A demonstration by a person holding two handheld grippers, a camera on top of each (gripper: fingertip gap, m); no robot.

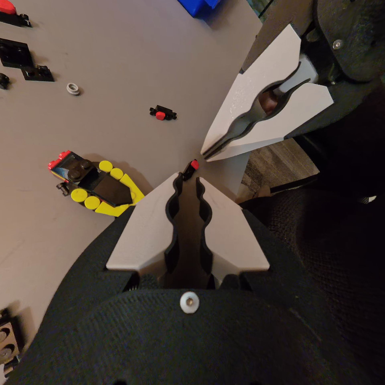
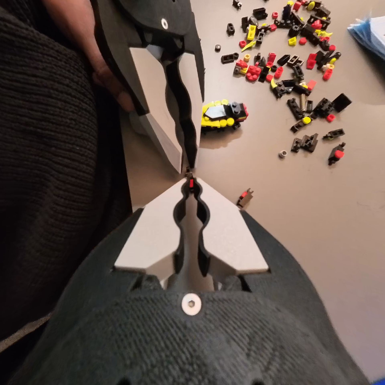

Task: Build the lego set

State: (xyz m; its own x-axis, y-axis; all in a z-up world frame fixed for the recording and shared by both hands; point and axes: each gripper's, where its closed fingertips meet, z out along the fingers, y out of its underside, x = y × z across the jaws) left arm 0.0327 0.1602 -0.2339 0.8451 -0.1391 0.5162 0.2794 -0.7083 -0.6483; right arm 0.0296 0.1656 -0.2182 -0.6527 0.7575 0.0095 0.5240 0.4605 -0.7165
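Observation:
A small black piece with a red tile (image 1: 190,170) sits between the two grippers' tips, just above the grey table (image 1: 125,52). My right gripper (image 2: 191,180) is shut on it, and the red tile (image 2: 191,183) shows between its pads. In the left wrist view the right gripper (image 1: 205,155) comes in from the upper right with its tips almost together beside the red end. My left gripper (image 1: 188,179) is open. The piece's black end touches only its left fingertip (image 1: 178,177), with a gap to the other pad. The left gripper also shows in the right wrist view (image 2: 188,164), above the piece.
A yellow, black and red brick car (image 1: 93,183) (image 2: 224,114) lies to the left gripper's left. A second black-and-red piece (image 1: 163,113), a grey round stud (image 1: 73,89) and black plates (image 1: 14,55) lie around it. A pile of loose bricks (image 2: 291,52) lies farther off. The table edge (image 1: 243,166) is close by. Both grippers' tips are close together, under 4 cm apart.

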